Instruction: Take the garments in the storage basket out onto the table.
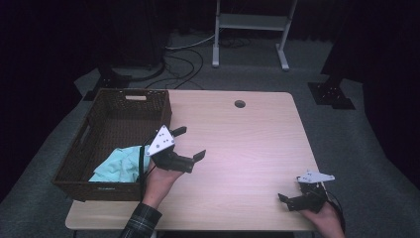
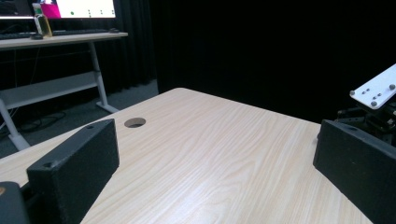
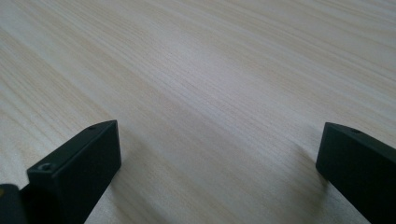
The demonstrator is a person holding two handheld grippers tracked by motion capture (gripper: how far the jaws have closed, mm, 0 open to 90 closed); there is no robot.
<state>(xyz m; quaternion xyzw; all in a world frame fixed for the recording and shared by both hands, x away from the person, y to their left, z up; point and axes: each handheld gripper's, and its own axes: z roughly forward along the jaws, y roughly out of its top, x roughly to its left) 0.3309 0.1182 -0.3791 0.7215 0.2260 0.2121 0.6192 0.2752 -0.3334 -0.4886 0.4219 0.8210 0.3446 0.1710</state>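
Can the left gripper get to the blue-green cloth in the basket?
Probably yes. The left gripper is open and holds nothing, right beside the wicker basket. The basket has no lid, and the light teal cloth lies uncovered in its near corner, so only the rim needs clearing.

Bare surface [image 1: 247, 144] is lying open between the left tool [image 1: 190, 143] and the right tool [image 1: 289, 194]. A wicker basket [image 1: 148, 106], holding a teal cloth [image 1: 119, 166], is walling off the left edge just beside the left tool.
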